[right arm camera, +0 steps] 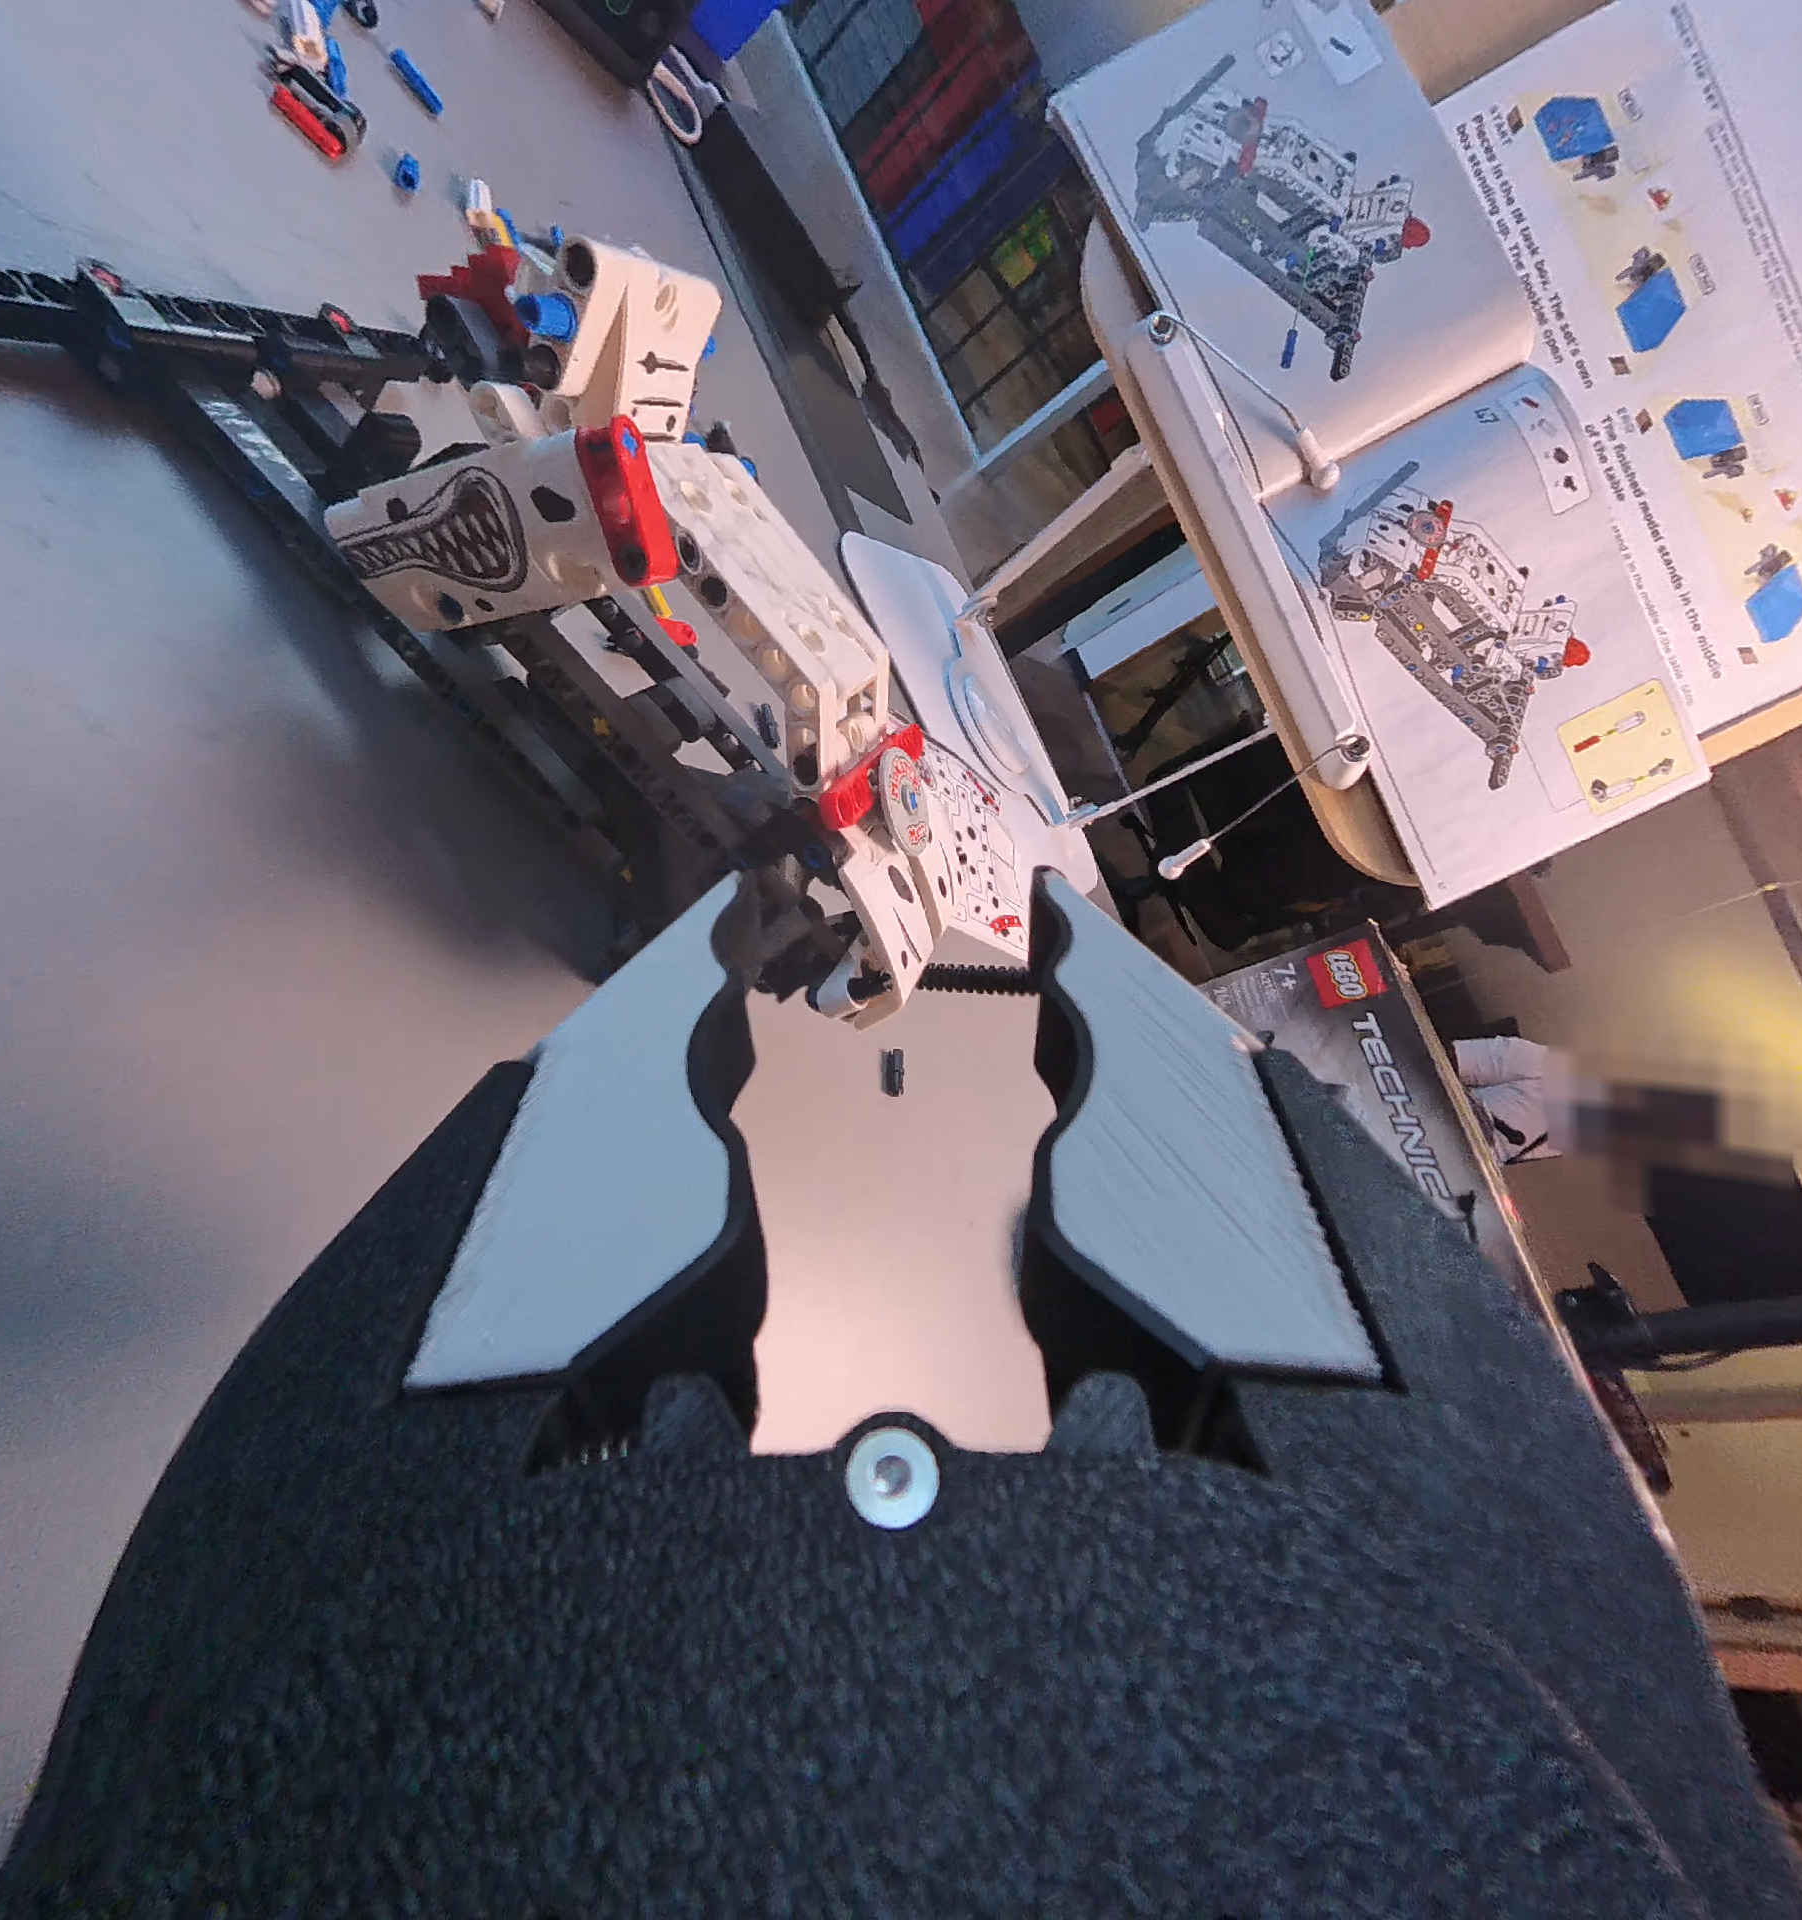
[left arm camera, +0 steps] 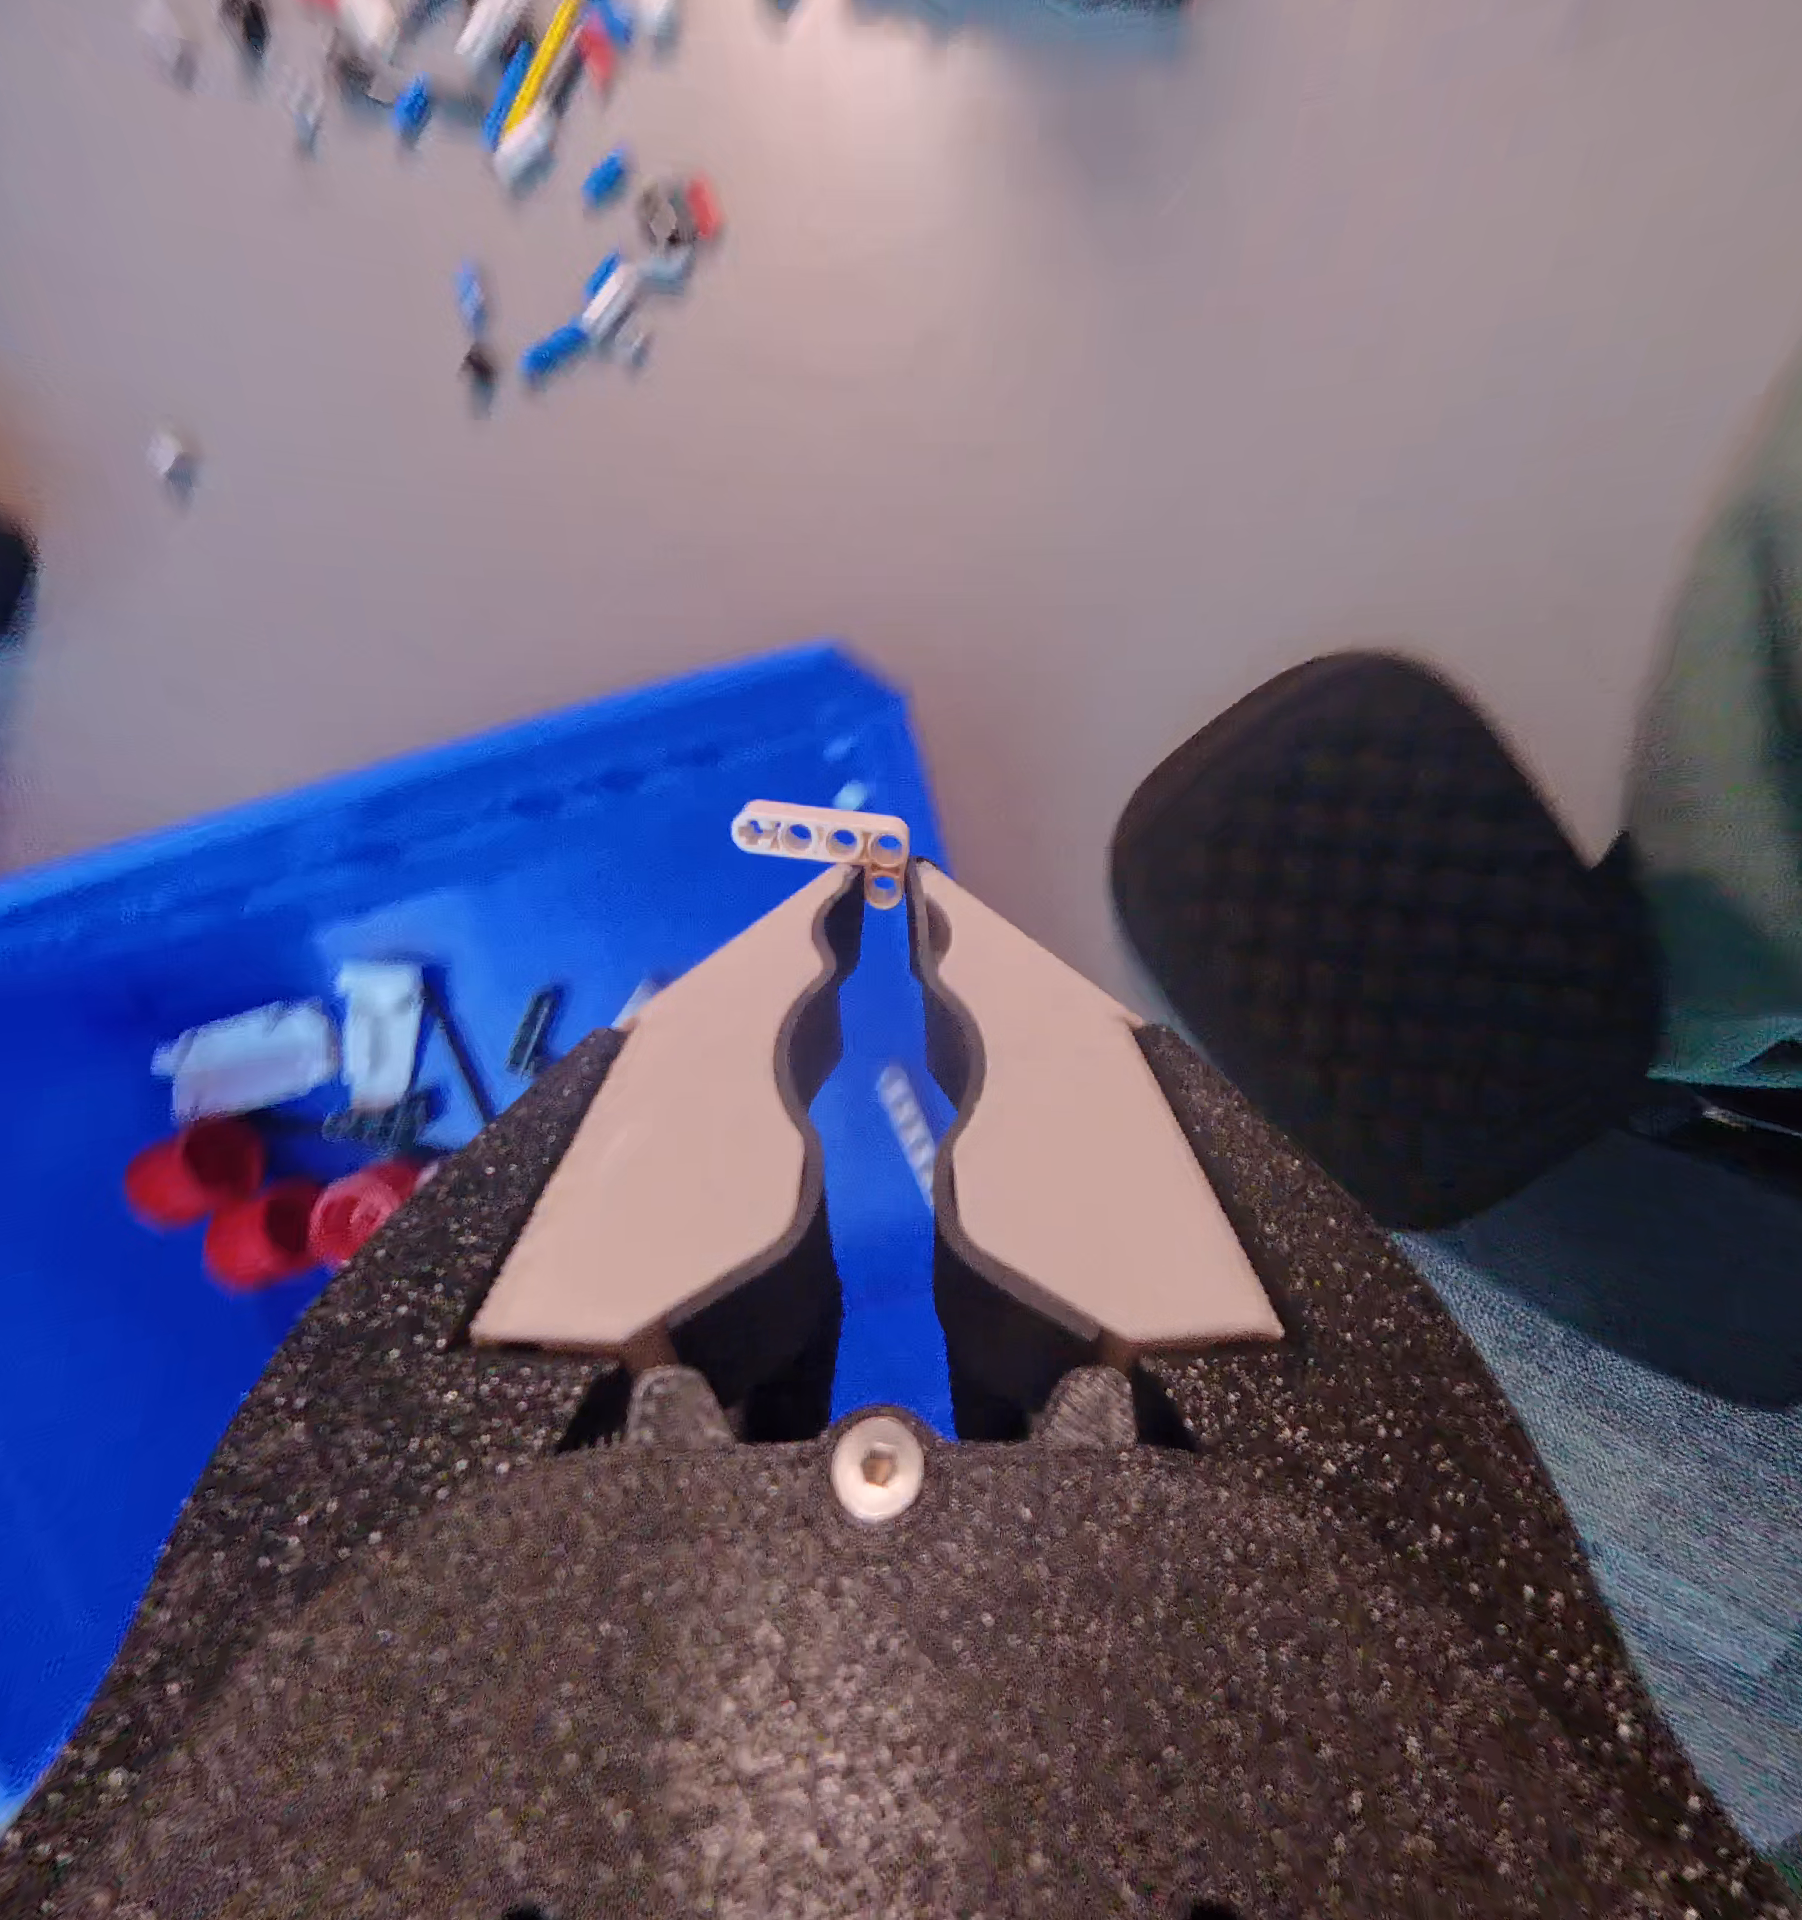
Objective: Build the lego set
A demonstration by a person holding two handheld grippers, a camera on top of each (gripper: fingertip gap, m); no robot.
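Left wrist view: left tool (left arm camera: pixel 884 883) clamped by its tips on the short arm of a small white L-shaped beam (left arm camera: pixel 822 837), long arm sticking out leftward. Hovered over a blue bin (left arm camera: pixel 377 862) holding red wheel hubs (left arm camera: pixel 253 1205), white panels (left arm camera: pixel 294 1049) and dark bits, all blurred. Beyond, on the pale worktop (left arm camera: pixel 1084 416), scattered loose pieces (left arm camera: pixel 564 208) in blue, white and red. Black chair back (left arm camera: pixel 1385 935) off to the right.

Right wrist view: right tool (right arm camera: pixel 889 914) spread wide, gripped nothing. Just past its tips sat the half-built model (right arm camera: pixel 606 540), white panels, red connectors, long black boom, resting on the worktop (right arm camera: pixel 149 831). Small black pin (right arm camera: pixel 892 1070) lay between the fingers. Open instruction booklet (right arm camera: pixel 1396 416) propped on a stand at right, set's box (right arm camera: pixel 1385 1060) below it.
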